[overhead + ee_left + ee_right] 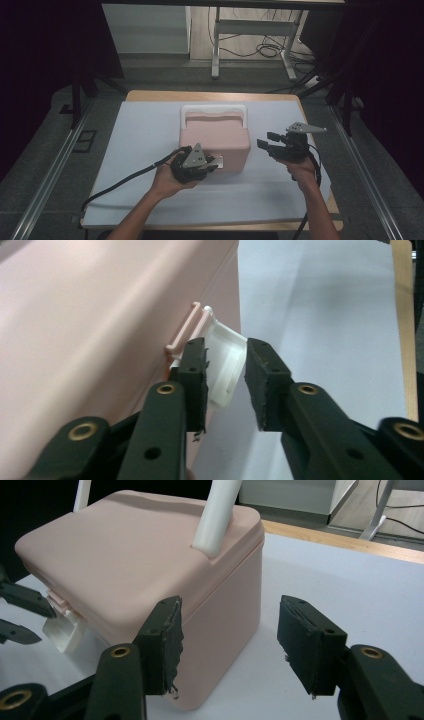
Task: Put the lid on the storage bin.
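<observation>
Dim high view with dark edges, brighter gripper views, soft shadows, mild blur

High view: fixed above the near edge of the table (pixel 150 200), facing forward and down; table fills mid-frame, floor at the top.

Left gripper view: very close, looks along its jaws at the white latch (pixel 225 365) on the pink box (pixel 90 340), upper left of frame.

Right gripper view: near, low, facing the box's corner; the same latch (pixel 62 632) sits at left edge.
</observation>
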A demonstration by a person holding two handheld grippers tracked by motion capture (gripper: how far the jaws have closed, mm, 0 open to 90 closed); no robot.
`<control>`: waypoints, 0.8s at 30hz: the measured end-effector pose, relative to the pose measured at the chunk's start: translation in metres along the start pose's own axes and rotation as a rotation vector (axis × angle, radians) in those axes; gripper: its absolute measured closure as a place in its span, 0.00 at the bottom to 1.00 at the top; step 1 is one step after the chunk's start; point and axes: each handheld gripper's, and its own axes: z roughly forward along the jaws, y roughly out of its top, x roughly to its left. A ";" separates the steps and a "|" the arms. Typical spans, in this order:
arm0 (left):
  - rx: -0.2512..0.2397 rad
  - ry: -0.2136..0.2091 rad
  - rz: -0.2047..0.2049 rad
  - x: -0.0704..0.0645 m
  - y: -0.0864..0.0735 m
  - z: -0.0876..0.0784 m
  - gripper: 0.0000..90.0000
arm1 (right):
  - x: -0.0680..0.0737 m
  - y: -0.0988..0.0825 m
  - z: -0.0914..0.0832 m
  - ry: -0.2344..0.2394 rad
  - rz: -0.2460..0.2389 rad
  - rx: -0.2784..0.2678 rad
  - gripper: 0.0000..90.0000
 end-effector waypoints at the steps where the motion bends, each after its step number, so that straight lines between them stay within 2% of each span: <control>1: -0.007 0.000 -0.004 0.000 0.000 -0.002 0.76 | 0.000 -0.001 0.000 0.002 -0.001 0.000 0.48; 4: -0.042 -0.005 -0.032 0.002 -0.002 -0.012 0.71 | 0.000 -0.004 0.001 0.008 -0.007 0.000 0.48; 8: -0.065 0.007 -0.056 0.005 -0.007 -0.026 0.67 | 0.001 -0.009 0.001 0.007 -0.031 0.000 0.48; 11: -0.089 0.018 -0.101 0.010 -0.014 -0.036 0.65 | 0.001 -0.012 0.000 0.010 -0.045 0.002 0.48; 20: -0.100 0.065 -0.179 0.014 -0.041 -0.061 0.63 | 0.000 -0.025 -0.005 -0.017 -0.109 0.005 0.48; 24: -0.098 0.095 -0.239 0.020 -0.059 -0.070 0.62 | -0.004 -0.034 -0.005 -0.036 -0.118 0.013 0.48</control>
